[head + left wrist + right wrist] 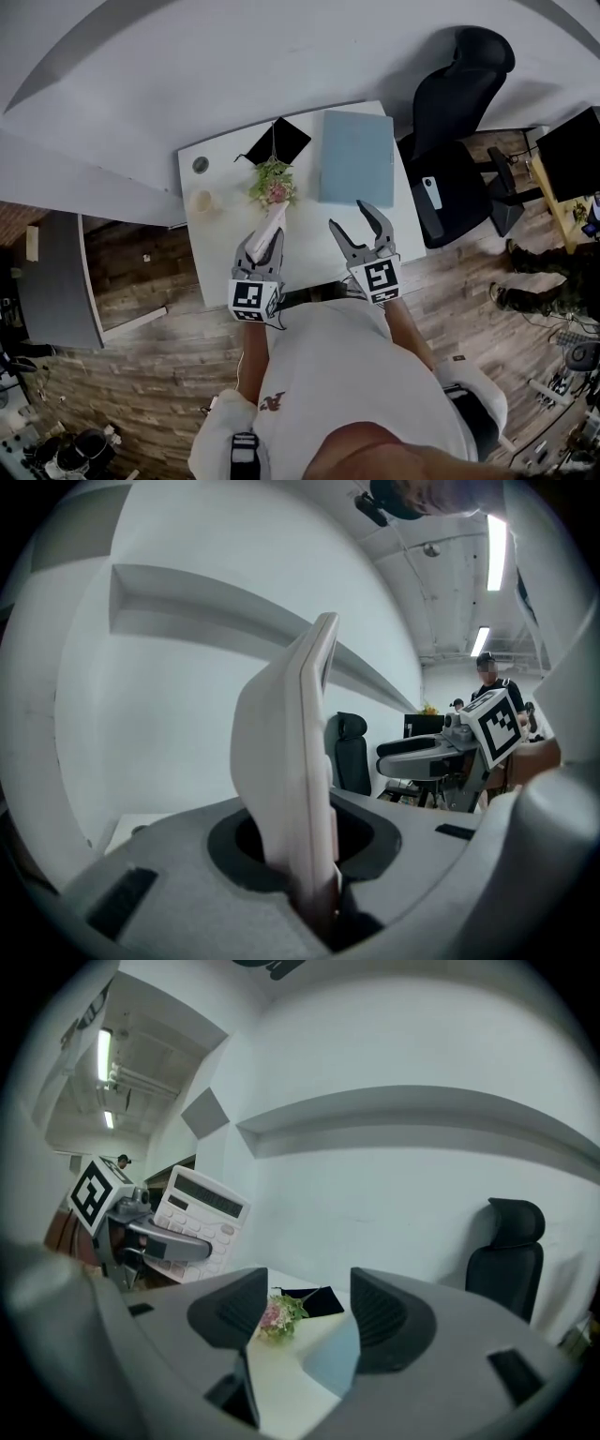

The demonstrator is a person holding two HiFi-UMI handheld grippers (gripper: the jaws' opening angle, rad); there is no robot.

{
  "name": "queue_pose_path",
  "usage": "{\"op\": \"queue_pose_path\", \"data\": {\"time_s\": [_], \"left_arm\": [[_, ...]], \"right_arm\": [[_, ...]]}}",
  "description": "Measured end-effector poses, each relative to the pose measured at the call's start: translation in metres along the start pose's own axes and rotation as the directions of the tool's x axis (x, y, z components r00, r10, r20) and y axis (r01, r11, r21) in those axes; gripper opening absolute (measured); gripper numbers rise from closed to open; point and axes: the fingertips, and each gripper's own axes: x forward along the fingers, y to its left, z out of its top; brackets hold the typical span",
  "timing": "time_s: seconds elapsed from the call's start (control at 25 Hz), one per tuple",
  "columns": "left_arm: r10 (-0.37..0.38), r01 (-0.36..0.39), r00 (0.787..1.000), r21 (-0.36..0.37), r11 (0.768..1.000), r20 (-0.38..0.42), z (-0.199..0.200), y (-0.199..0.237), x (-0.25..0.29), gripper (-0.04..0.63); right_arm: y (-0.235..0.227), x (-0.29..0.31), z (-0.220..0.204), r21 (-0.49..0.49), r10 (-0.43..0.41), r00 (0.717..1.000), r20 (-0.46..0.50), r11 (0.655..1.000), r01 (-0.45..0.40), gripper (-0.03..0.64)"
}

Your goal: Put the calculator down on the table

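Observation:
My left gripper point(264, 246) is shut on a white calculator point(271, 225), which sticks forward out of the jaws above the white table point(220, 246). In the left gripper view the calculator point(291, 780) stands edge-on between the jaws of the left gripper point(305, 841). Its keys and display face the right gripper view, where the calculator point(199, 1222) sits tilted in the left gripper point(155, 1239). My right gripper point(349, 216) hovers to the right of it over the table's front, open with nothing between its fingers. The right gripper point(309, 1321) looks past its jaws at the table.
On the table lie a small flower bunch point(273, 184), a black pouch point(278, 142), a pale blue folder point(355, 157) and a cup point(202, 201). A black office chair point(462, 131) stands at the table's right. People stand in the background point(487, 677).

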Motion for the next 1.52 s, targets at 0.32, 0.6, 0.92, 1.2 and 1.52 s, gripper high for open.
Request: {"op": "queue_pose_path", "data": {"time_s": [0.32,0.6,0.92,1.2,1.52], "left_arm": [[-0.062,0.058,0.997,-0.093,0.994,-0.048,-0.037,0.007,0.007,0.089],[-0.112,0.095,0.989,-0.171,0.981,-0.092,-0.068,0.013,0.013,0.089],[-0.166,0.125,0.972,-0.230,0.965,-0.167,-0.104,0.012,0.020,0.089],[-0.209,0.143,0.951,-0.275,0.951,-0.228,-0.135,0.006,0.025,0.089],[-0.248,0.151,0.923,-0.318,0.936,-0.292,-0.173,0.001,0.030,0.089]], "right_arm": [[0.021,0.014,-0.036,0.018,0.009,0.996,-0.094,1.000,-0.007,0.265],[0.036,0.025,-0.056,0.024,0.011,0.987,-0.159,1.000,-0.008,0.265],[0.049,0.036,-0.082,0.035,0.039,0.973,-0.229,0.999,-0.032,0.265],[0.059,0.043,-0.104,0.048,0.063,0.957,-0.283,0.998,-0.052,0.265],[0.068,0.045,-0.130,0.063,0.086,0.937,-0.339,0.996,-0.068,0.265]]}}
